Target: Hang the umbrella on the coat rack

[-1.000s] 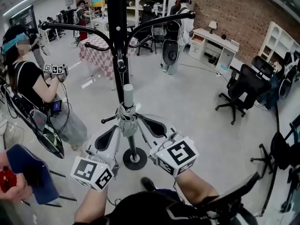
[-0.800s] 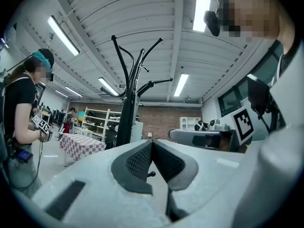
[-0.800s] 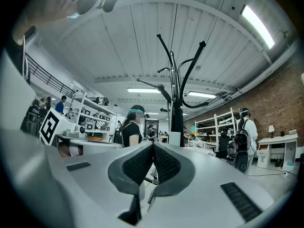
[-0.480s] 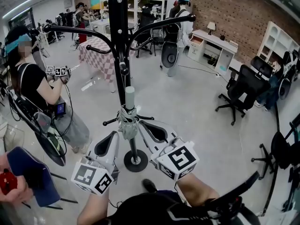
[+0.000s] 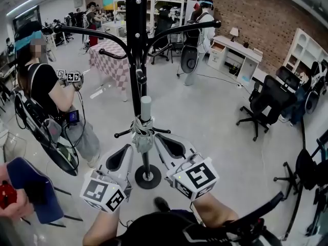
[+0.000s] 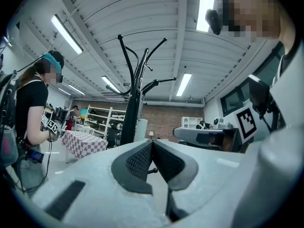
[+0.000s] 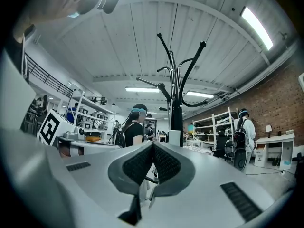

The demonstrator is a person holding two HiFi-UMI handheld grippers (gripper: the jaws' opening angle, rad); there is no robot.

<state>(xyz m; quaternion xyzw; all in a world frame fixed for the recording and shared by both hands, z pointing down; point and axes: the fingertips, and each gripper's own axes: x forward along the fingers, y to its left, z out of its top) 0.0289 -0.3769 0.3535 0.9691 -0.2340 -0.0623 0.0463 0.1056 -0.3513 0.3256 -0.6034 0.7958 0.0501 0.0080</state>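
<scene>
The person is holding a folded grey umbrella (image 5: 141, 136) upright between the two grippers, right in front of the black coat rack (image 5: 134, 60). Its pale cylindrical handle (image 5: 146, 107) is pointing up against the pole, and the bundled canopy is hanging above the rack's round base (image 5: 147, 176). The left gripper (image 5: 132, 146) is meeting the canopy from the left. Its ribbed pads (image 6: 137, 160) are pressing together tip to tip, and the pinched part lies hidden beyond them. The right gripper (image 5: 155, 137) is clamping from the other side, its pads (image 7: 166, 163) closing tip to tip with pale strips of fabric trailing below them. The rack's curved hooks (image 5: 187, 26) are arching well above the umbrella. To the left, another person (image 5: 51, 96) is standing near a checkered table (image 5: 110, 60).
</scene>
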